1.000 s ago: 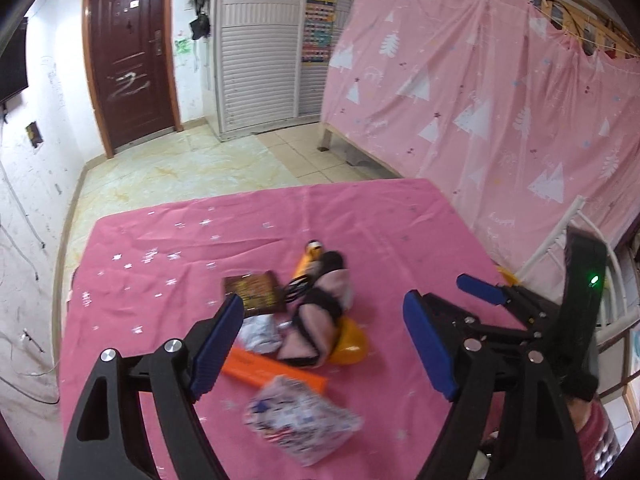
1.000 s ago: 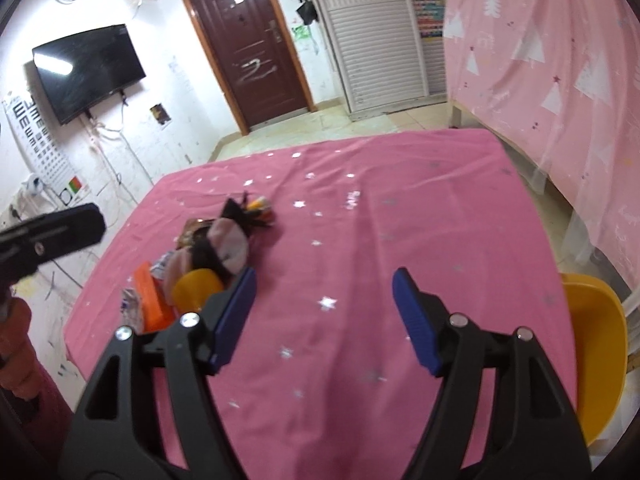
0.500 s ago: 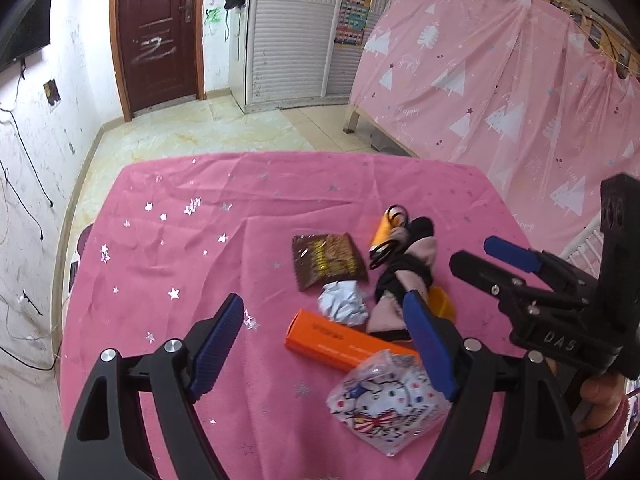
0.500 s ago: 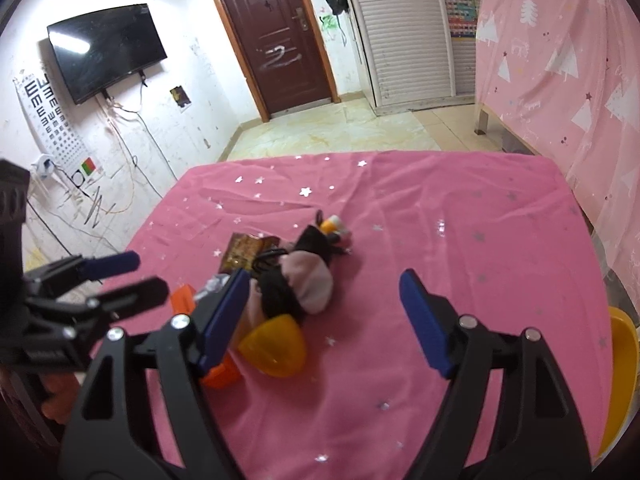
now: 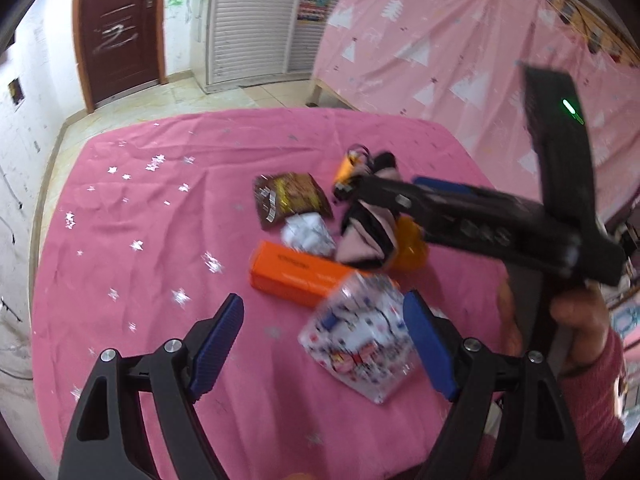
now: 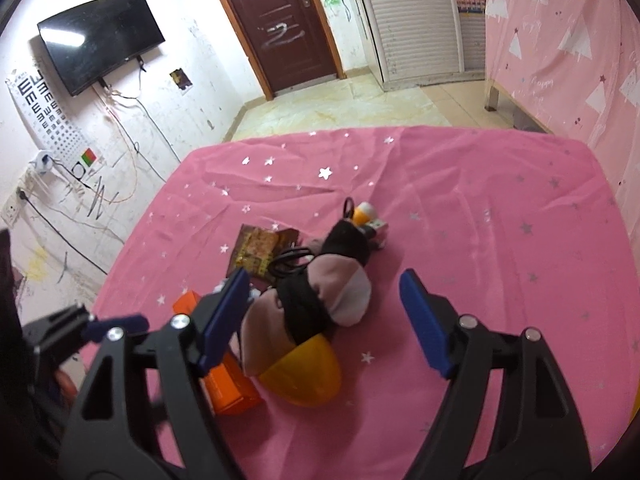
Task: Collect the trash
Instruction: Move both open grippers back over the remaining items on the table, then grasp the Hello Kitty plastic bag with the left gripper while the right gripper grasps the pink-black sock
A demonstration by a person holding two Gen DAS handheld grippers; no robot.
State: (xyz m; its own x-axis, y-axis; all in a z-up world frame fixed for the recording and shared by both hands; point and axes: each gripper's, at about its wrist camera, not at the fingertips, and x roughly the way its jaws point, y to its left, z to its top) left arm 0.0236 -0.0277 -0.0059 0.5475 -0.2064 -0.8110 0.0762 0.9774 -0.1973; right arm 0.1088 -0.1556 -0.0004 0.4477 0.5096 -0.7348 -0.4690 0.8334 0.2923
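right hand-held gripper point(image 6: 324, 316) agape | soft pouch point(image 6: 320, 300) | glossy orange box point(image 5: 296, 276)

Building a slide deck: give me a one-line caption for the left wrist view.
Open left tongs hover over a patterned wrapper beside an orange box on the pink tablecloth.

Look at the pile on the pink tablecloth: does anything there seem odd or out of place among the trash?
Yes. A pink-and-black cloth bundle, soft like a sock or toy, lies across the yellow bowl amid wrappers: a brown snack packet, crumpled paper and an orange box. It looks like a belonging, not litter.
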